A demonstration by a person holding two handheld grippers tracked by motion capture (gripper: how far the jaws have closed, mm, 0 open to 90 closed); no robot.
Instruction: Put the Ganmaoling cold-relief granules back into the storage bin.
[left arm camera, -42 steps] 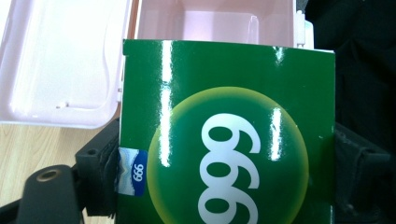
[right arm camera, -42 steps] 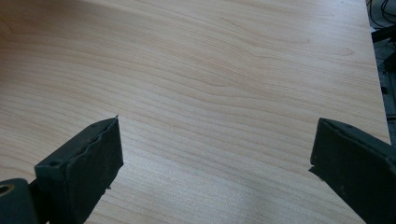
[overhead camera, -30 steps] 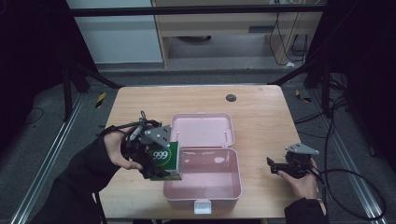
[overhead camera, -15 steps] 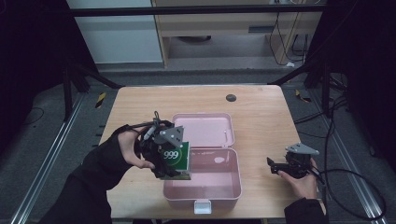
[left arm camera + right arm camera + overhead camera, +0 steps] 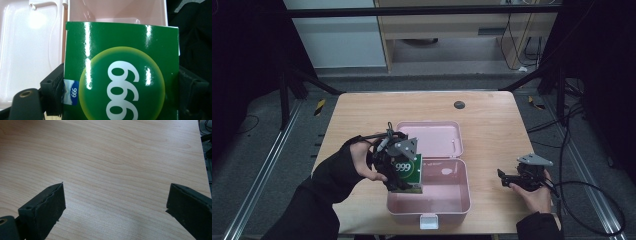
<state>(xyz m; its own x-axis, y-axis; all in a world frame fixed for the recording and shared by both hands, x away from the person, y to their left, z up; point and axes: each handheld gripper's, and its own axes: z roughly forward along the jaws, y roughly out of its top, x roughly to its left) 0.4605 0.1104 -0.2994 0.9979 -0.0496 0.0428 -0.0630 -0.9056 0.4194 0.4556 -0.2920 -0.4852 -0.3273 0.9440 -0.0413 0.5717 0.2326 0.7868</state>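
A green carton marked 999 [image 5: 408, 172] is clamped in my left gripper [image 5: 398, 165], held over the left edge of an open pink lunch box [image 5: 447, 200]. In the left gripper view the green carton [image 5: 122, 72] sits between both black jaws, with the pink box interior [image 5: 115, 11] beyond it. My right gripper [image 5: 507, 179] rests low over the wooden table [image 5: 492, 125] to the right of the box. Its jaws stand wide apart in the right gripper view, my right gripper [image 5: 115, 202] holding nothing above bare wood.
The box's pink lid [image 5: 432, 137] lies flat behind the base, hinged open. A small dark round disc [image 5: 459, 105] lies near the table's far edge. The table's right edge [image 5: 532, 150] is close to my right hand; cables trail on the floor there.
My left gripper has carried the green carton rightward, from beside the box's left side to over its left edge. The right gripper has stayed put.
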